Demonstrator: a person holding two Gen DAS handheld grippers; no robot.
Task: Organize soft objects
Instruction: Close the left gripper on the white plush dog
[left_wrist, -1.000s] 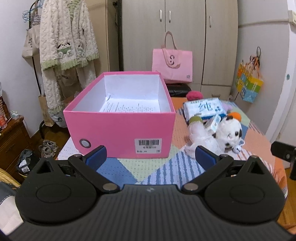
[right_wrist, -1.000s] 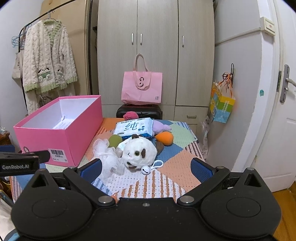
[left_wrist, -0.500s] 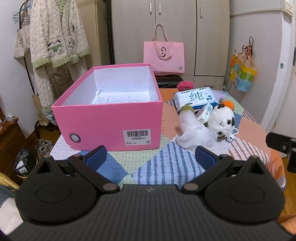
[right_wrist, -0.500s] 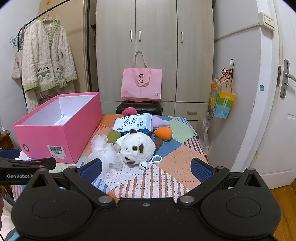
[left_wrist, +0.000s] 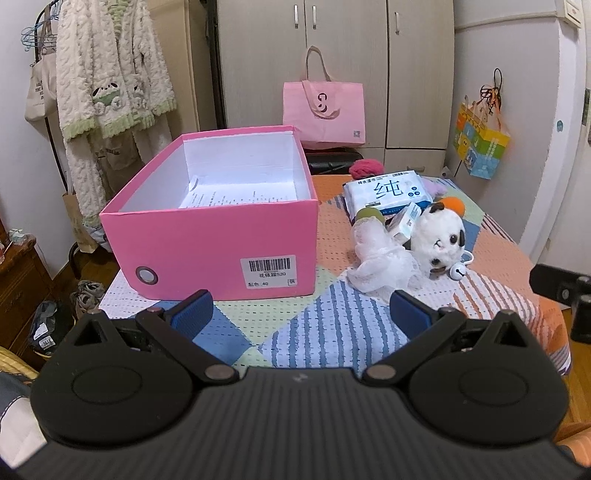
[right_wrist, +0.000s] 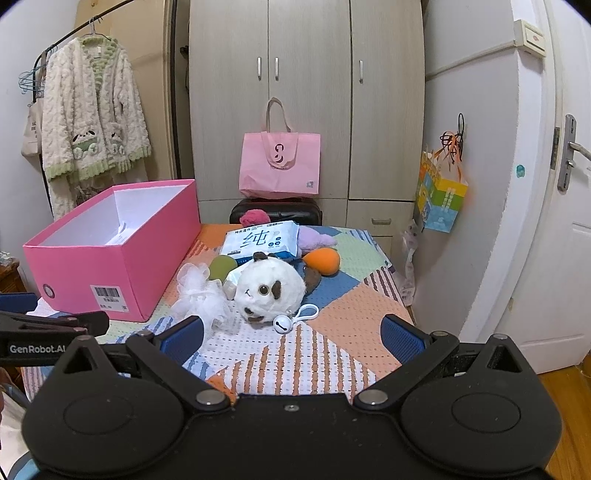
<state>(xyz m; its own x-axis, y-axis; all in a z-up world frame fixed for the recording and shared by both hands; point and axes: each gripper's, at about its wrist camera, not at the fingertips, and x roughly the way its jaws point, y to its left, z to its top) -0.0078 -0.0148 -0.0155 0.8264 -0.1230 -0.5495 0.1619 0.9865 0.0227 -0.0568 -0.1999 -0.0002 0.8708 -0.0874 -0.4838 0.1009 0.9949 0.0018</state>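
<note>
Plush toy (right_wrist: 271, 291) half-hiding wipes pack (right_wrist: 263, 240)

Fluffy plush toy (right_wrist: 270, 291), matt cardboard box (left_wrist: 221, 240)

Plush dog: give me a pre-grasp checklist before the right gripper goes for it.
1. Right gripper open and holding nothing: ok.
2. Plush dog in plain view, ahead of the right gripper: ok.
3. Plush dog free of neighbours: not ok, the white mesh pouf lies against it.
4. Bell keyring attached to the dog: cannot tell.
5. Pink box open, only a paper sheet inside: ok.
6. Left gripper open, out of the path: ok.
</note>
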